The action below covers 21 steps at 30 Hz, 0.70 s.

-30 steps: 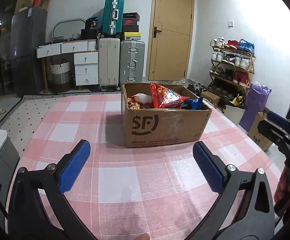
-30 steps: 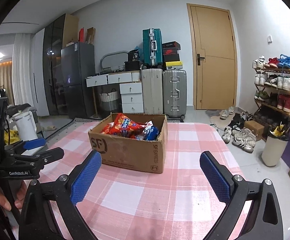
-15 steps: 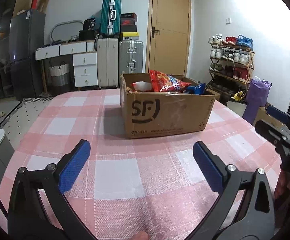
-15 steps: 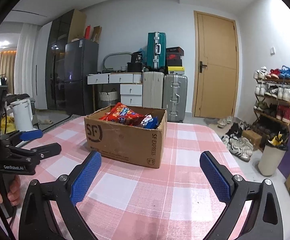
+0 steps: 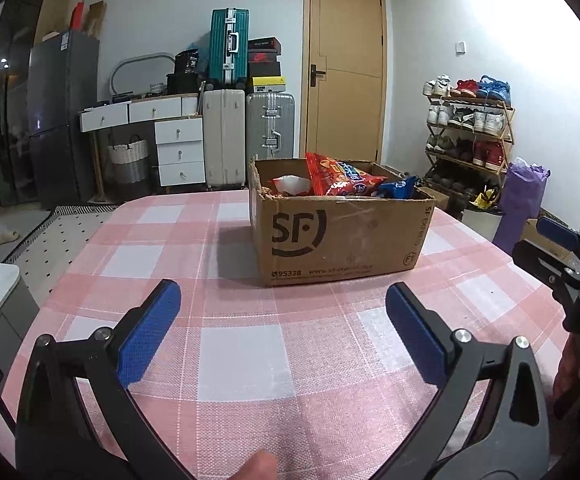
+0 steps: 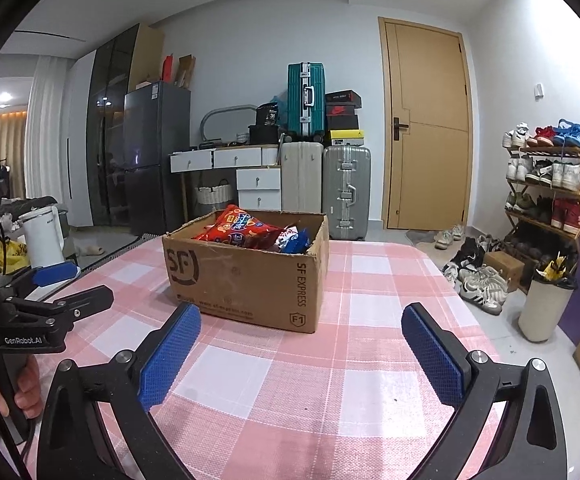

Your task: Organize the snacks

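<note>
Snack bags (image 5: 342,180) sit piled in the SF cardboard box (image 5: 342,236) on the counter (image 5: 241,356); both grippers' jaws wide open, holding nothing

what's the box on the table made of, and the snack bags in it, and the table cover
Box: plain brown corrugated cardboard, matte, with printed logo and ragged top edges. Snack bags: apparently glossy plastic film, judging by shine and crinkles. Table cover: looks like woven fabric, pink-and-white check; the fine weave texture shows.
</note>
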Each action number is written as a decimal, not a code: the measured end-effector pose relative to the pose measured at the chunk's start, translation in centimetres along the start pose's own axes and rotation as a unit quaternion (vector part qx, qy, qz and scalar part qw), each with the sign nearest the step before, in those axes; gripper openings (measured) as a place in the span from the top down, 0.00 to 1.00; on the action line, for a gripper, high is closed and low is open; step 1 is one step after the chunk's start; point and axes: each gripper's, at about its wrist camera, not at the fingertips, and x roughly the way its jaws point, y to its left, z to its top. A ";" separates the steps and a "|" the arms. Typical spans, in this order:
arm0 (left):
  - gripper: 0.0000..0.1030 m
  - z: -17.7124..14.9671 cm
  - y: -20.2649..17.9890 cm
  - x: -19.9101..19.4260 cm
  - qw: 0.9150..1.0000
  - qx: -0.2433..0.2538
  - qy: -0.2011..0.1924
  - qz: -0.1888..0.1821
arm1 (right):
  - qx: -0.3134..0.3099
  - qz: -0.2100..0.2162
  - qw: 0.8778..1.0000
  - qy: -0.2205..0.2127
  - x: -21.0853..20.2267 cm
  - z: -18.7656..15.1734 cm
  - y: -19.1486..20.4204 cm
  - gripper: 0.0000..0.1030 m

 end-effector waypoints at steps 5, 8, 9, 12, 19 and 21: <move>0.01 0.0 0.1 0.2 1.000 -0.004 0.000 0.000 | 0.000 0.000 1.000 0.000 0.1 0.0 -0.1 0.01; 0.01 0.0 -0.1 0.2 1.000 -0.003 -0.002 0.002 | -0.001 0.000 1.000 0.001 0.0 0.0 0.0 0.01; 0.01 0.1 -0.1 0.1 1.000 -0.003 -0.003 0.003 | -0.001 0.000 1.000 0.000 0.1 0.0 0.0 0.01; 0.01 0.0 0.0 -0.1 1.000 -0.003 -0.003 0.003 | -0.001 0.000 1.000 0.001 0.0 0.0 0.0 0.01; 0.01 0.0 -0.1 0.0 1.000 0.000 -0.005 0.004 | -0.001 0.000 1.000 0.001 0.0 0.0 0.0 0.01; 0.01 0.0 -0.1 -0.2 1.000 0.002 -0.007 0.004 | -0.001 0.000 1.000 0.000 0.0 0.0 0.0 0.01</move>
